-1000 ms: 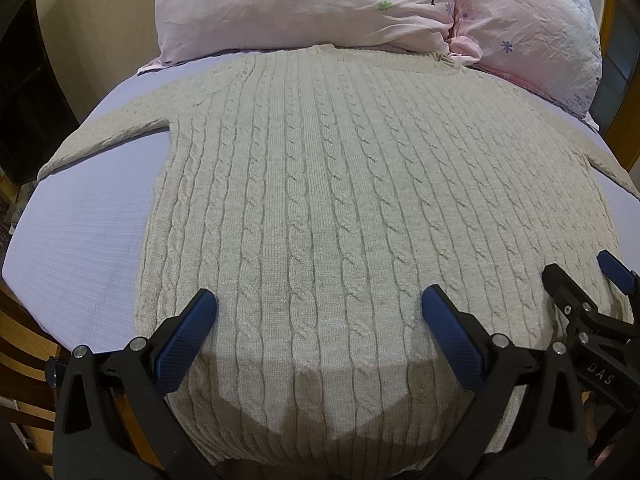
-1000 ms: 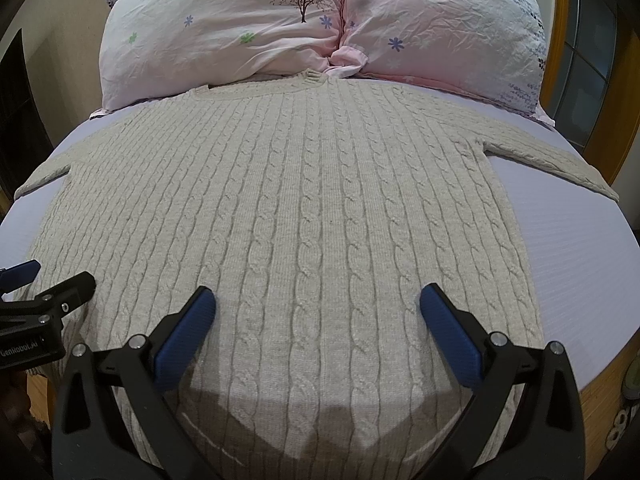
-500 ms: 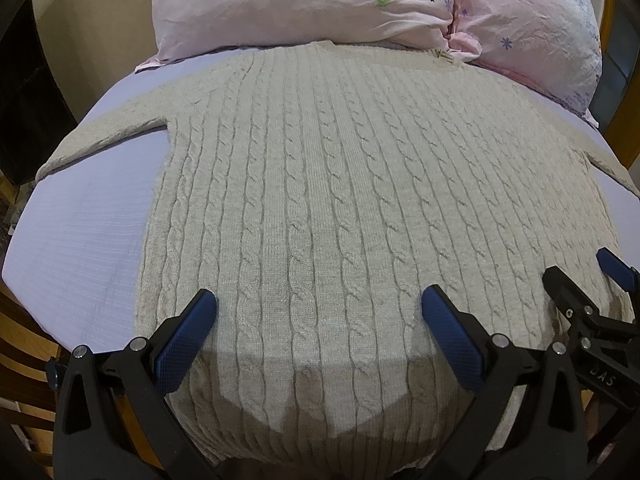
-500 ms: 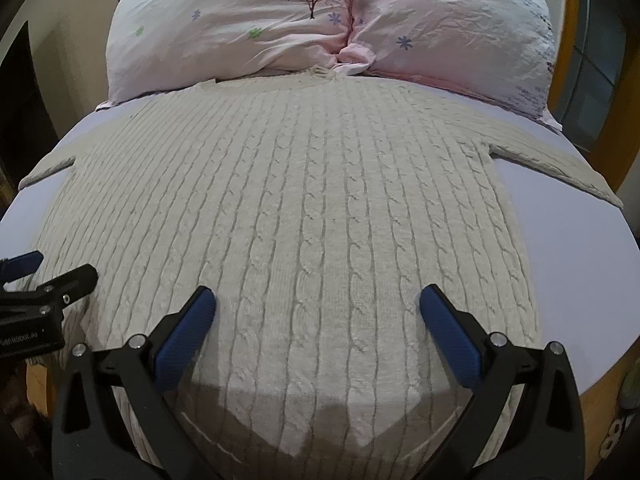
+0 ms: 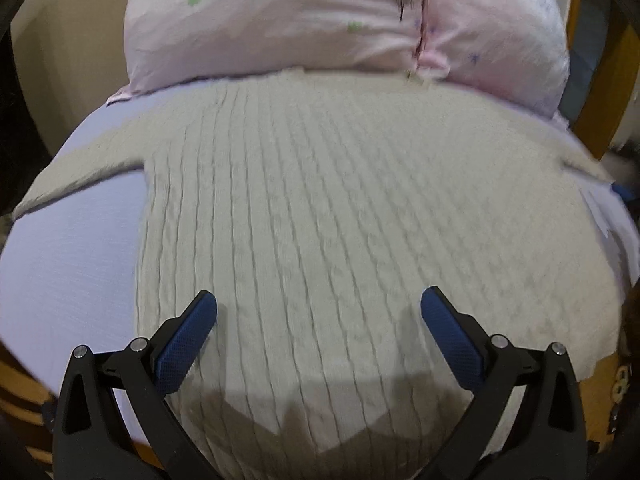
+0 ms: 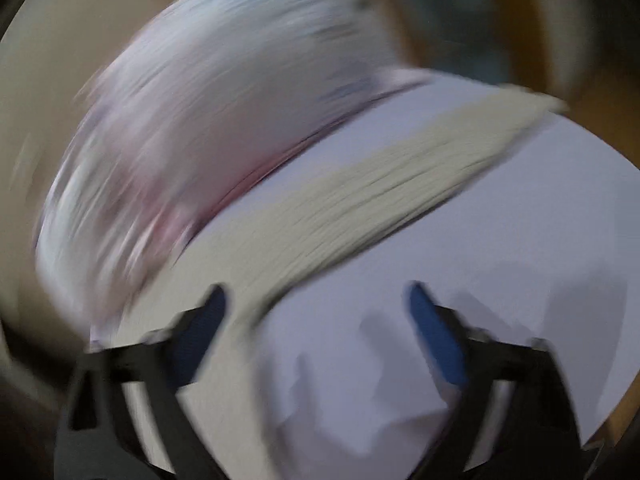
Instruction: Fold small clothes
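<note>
Gripper on the right (image 6: 316, 320) is hovering with its jaws apart and empty over the lilac bed sheet (image 6: 500, 248), and the view is heavily smeared. Ahead of it the sweater's right sleeve (image 6: 400, 176) is lying as a long band, running from near the left fingertip up and away to the right toward the bed's edge, so this gripper looks the nearer one for folding that sleeve in. Left gripper (image 5: 319, 320) is also standing wide apart, holding nothing, over the lower body of the cable-knit sweater (image 5: 340, 208), which is lying flat on the bed with its collar against the pink pillows (image 5: 280, 24). No containers are showing
</note>
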The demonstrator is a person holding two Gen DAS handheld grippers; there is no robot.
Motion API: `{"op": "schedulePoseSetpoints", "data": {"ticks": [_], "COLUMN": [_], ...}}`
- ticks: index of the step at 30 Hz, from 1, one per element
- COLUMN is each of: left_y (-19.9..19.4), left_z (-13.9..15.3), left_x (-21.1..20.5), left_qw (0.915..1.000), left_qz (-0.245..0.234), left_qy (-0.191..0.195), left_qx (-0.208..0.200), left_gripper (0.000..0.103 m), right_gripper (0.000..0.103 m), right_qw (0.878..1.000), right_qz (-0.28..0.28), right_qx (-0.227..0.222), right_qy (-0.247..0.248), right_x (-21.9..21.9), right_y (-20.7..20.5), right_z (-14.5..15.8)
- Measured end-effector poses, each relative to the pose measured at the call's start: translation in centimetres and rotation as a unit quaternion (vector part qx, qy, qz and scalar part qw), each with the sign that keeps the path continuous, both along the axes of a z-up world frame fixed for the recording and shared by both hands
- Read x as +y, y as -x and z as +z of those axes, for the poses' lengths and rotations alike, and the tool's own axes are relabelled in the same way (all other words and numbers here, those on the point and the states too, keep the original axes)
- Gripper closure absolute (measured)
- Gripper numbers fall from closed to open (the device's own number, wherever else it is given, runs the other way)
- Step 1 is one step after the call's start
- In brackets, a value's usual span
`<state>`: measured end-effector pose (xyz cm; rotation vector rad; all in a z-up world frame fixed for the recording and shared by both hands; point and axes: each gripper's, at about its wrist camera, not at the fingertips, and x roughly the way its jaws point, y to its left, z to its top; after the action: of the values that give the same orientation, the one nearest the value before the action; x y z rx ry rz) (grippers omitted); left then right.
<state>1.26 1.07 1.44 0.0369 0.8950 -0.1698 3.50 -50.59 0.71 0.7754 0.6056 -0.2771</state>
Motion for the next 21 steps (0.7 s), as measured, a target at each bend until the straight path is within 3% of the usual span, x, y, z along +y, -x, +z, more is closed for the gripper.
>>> {"op": "schedulePoseSetpoints", "data": {"ticks": [3,6,8,10,12,14,18,19,21], "left_y": [-0.9,-2.3,-3.0,-3.5,-4.1,-4.3,-4.1,-3.9,-3.5], "left_z": [1.3,2.4,2.9,3.2,3.3,3.3,3.3,3.4,3.6], "left_x": [1.3,3.4,4.9,6.8,9.3,11.2,16.4,17.4,19.9], "left_qw": [0.9993,0.9970,0.9947,0.9914,0.9870,0.9833,0.9703,0.9661,0.9544], "left_qz": [0.009,0.035,0.057,0.076,0.095,0.120,0.189,0.203,0.240], "left_qy": [0.019,0.035,0.042,0.060,0.090,0.099,0.102,0.108,0.122], "left_qx": [-0.031,-0.060,-0.075,-0.088,-0.094,-0.094,-0.111,-0.117,-0.129], "left_gripper": [0.001,0.001,0.001,0.001,0.001,0.001,0.001,0.001,0.001], "right_gripper": [0.040,0.046,0.050,0.058,0.095,0.095,0.095,0.095,0.095], "right_qw": [0.994,0.987,0.983,0.980,0.977,0.978,0.988,0.990,0.988], "right_qz": [-0.097,-0.139,-0.161,-0.178,-0.196,-0.194,-0.144,-0.103,-0.041], "right_qx": [0.031,0.045,0.029,0.018,0.028,0.035,-0.025,-0.051,-0.083], "right_qy": [-0.036,-0.071,-0.082,-0.089,-0.076,-0.064,0.041,0.086,0.125], "right_x": [-7.3,-11.3,-13.1,-14.8,-15.9,-16.7,-11.9,-8.3,-3.3], "right_y": [-1.2,-2.0,-2.4,-3.1,-3.8,-4.2,-4.8,-5.3,-5.8], "right_z": [-1.5,-2.9,-3.2,-3.3,-3.6,-3.5,2.1,5.0,7.7]}}
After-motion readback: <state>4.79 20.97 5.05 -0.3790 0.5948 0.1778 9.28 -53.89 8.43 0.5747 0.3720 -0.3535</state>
